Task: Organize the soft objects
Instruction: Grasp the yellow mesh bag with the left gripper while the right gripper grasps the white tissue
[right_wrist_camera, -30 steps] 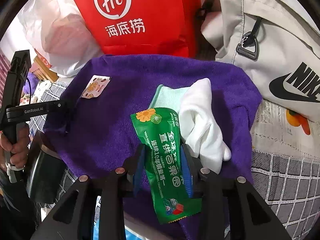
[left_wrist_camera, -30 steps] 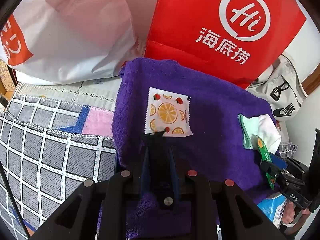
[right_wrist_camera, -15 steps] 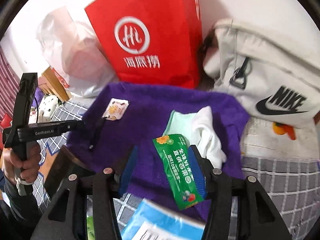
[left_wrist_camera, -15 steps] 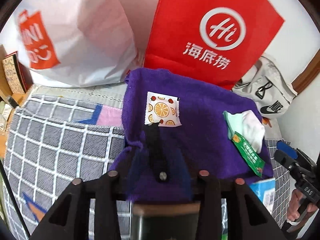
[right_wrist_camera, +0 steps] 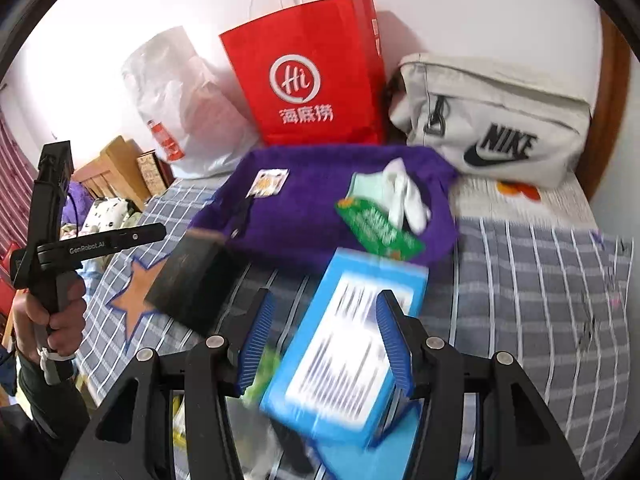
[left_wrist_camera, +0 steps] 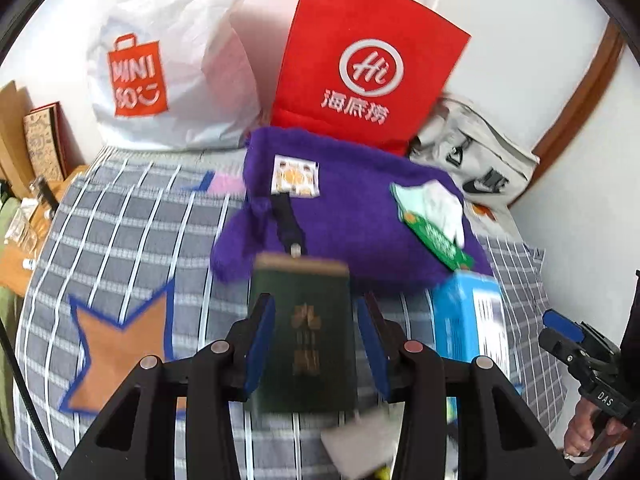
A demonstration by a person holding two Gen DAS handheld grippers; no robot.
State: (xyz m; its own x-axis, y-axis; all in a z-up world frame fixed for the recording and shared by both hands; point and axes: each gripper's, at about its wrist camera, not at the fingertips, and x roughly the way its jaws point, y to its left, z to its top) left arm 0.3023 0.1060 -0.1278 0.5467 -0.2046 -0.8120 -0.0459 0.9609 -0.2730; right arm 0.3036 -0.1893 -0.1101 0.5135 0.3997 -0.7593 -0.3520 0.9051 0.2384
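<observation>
A purple towel [left_wrist_camera: 352,216] [right_wrist_camera: 312,204] lies on the bed with an orange-print sachet [left_wrist_camera: 295,176] [right_wrist_camera: 267,182], a green snack packet [left_wrist_camera: 438,240] [right_wrist_camera: 380,228], a white sock [left_wrist_camera: 444,204] [right_wrist_camera: 404,188] and a black strap [left_wrist_camera: 286,220]. My left gripper [left_wrist_camera: 316,344] is open, its fingers either side of a dark green booklet [left_wrist_camera: 306,336] [right_wrist_camera: 192,280]. My right gripper [right_wrist_camera: 326,344] is open over a blue box [right_wrist_camera: 348,348] [left_wrist_camera: 468,316]. Both views are motion-blurred.
A red paper bag [left_wrist_camera: 368,64] [right_wrist_camera: 312,76], a white Miniso bag [left_wrist_camera: 168,60] and a grey Nike bag [right_wrist_camera: 496,124] [left_wrist_camera: 476,156] stand against the wall behind the towel. The checked bedspread [left_wrist_camera: 132,248] [right_wrist_camera: 532,280] has an orange star patch [left_wrist_camera: 120,344].
Both grippers have pulled back from the towel and opened. The left let go of the black strap, the right let go of the green packet. The booklet and blue box came into view.
</observation>
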